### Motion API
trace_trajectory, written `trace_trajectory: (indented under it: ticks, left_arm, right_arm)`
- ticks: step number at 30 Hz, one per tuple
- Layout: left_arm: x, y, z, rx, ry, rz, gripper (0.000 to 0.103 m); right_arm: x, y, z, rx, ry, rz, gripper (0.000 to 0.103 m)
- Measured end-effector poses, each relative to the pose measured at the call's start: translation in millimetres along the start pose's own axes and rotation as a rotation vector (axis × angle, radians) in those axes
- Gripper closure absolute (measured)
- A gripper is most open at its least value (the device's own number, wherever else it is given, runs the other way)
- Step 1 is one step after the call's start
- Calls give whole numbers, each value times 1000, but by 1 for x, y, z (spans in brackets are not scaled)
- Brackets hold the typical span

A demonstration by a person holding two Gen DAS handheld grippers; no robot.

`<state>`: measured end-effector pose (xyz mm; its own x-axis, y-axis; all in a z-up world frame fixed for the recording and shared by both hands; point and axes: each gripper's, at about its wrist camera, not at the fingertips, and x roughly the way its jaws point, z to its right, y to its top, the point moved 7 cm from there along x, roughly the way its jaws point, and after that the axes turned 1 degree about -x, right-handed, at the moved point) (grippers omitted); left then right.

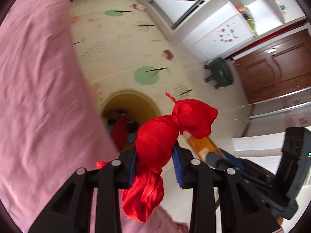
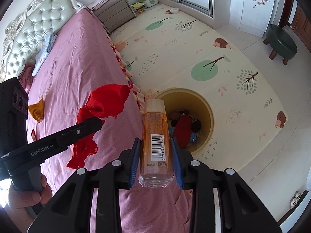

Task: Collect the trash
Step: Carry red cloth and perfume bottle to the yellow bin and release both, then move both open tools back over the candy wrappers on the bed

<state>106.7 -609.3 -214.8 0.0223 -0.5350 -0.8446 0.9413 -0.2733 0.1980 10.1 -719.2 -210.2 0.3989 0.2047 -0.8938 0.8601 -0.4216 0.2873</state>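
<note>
A knotted red satin cloth (image 1: 161,134) is pinched between the blue pads of my left gripper (image 1: 155,151), hanging over the bed's edge. The round yellow bin (image 1: 128,94) stands on the floor just beyond it, with red and dark items inside. My right gripper (image 2: 155,149) is shut on an orange liquid bottle (image 2: 154,128) with a barcode label, upright and near the bin (image 2: 184,90). In the right wrist view the left gripper (image 2: 95,125) and its red cloth (image 2: 108,103) are to the left, over the pink sheet. In the left wrist view the bottle (image 1: 202,145) shows at the right.
The pink bed sheet (image 2: 77,68) fills the left. On it lie an orange cloth pouch (image 2: 37,110) and a small red wrapper (image 2: 33,135). A patterned play mat (image 2: 175,44) covers the floor. A green stool (image 2: 280,42) and a nightstand (image 2: 114,13) stand further off.
</note>
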Motion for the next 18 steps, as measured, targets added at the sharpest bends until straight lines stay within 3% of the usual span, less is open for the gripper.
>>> trace_trajectory:
  ticks: [2,3,4,11,18]
  left_arm:
    - [2,12,11,39,-8,16,47]
    - [3,17,14,59,23,29,25]
    - [4,22,16,77,44,42,20]
    - [1,27,3,62,113,34,20]
    - [-18,12,-28,-2,128,42,20]
  right_arm:
    - [0,10,5,-4,0,20,69]
    - [0,13,8,-1,-9,27,59]
    - [-1,16,12,5,-24,36,55]
    - [-5,16,23,23,-40,40,55]
    - [-4,13,-13,-31,5,36,55]
